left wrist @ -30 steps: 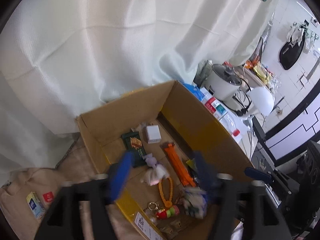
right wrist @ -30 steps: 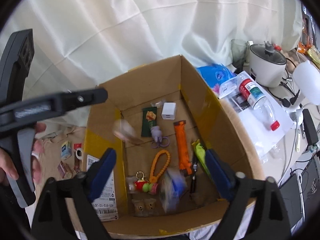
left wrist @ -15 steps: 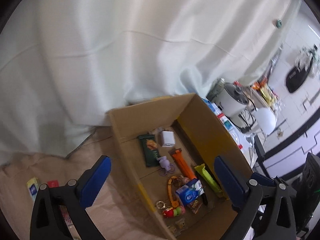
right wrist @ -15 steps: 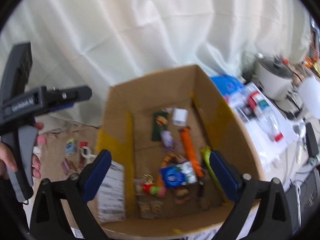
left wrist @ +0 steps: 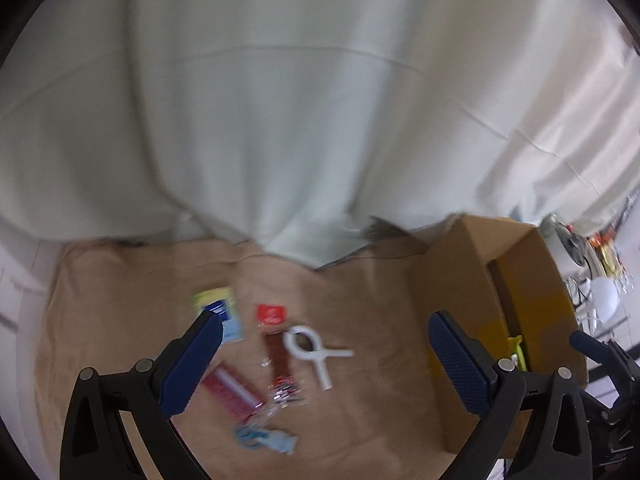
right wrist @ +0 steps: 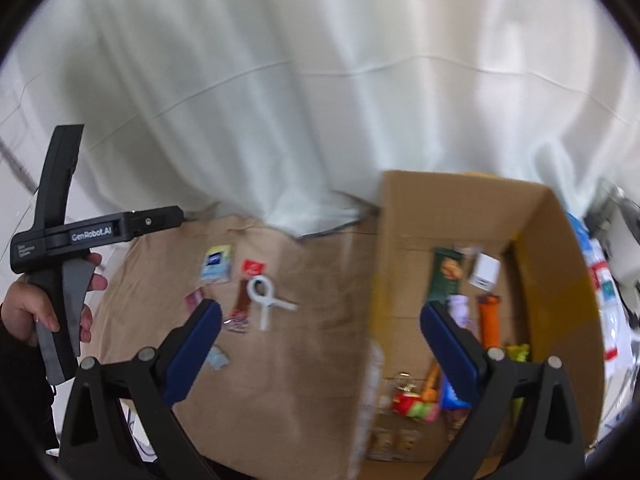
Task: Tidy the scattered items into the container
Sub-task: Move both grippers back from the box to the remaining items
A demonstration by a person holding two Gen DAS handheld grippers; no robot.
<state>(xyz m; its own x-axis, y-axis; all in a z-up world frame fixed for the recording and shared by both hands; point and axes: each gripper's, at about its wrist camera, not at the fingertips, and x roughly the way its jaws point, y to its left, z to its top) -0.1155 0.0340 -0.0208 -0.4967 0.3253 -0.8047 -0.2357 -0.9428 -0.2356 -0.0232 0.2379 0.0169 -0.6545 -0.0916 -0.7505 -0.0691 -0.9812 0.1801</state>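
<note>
The cardboard box [right wrist: 560, 280] stands on the right and holds a green packet [right wrist: 446, 276], a white cube [right wrist: 484, 272], an orange strip [right wrist: 490, 320] and a blue packet [right wrist: 450, 396]. On the tan cloth [left wrist: 360, 420] to its left lie a white clip [left wrist: 308, 346], a red sachet [left wrist: 271, 315], a blue-green packet [left wrist: 220, 308], a brown sachet [left wrist: 278, 360], a pink packet [left wrist: 230, 394] and a light-blue item [left wrist: 264, 438]. My left gripper [left wrist: 324, 322] hangs open above these loose items. My right gripper [right wrist: 320, 310] is open, between the items and the box's left wall.
A white sheet [left wrist: 320, 120] hangs behind the cloth and the box [left wrist: 460, 280]. In the right wrist view a hand [right wrist: 24, 312] holds the left gripper's handle [right wrist: 60, 240] at far left. Kitchen clutter with a rice cooker [left wrist: 568, 240] sits beyond the box on the right.
The left gripper opened and a blue packet landed in the box. Both grippers then swung left, away from over the box toward the loose items on the cloth.
</note>
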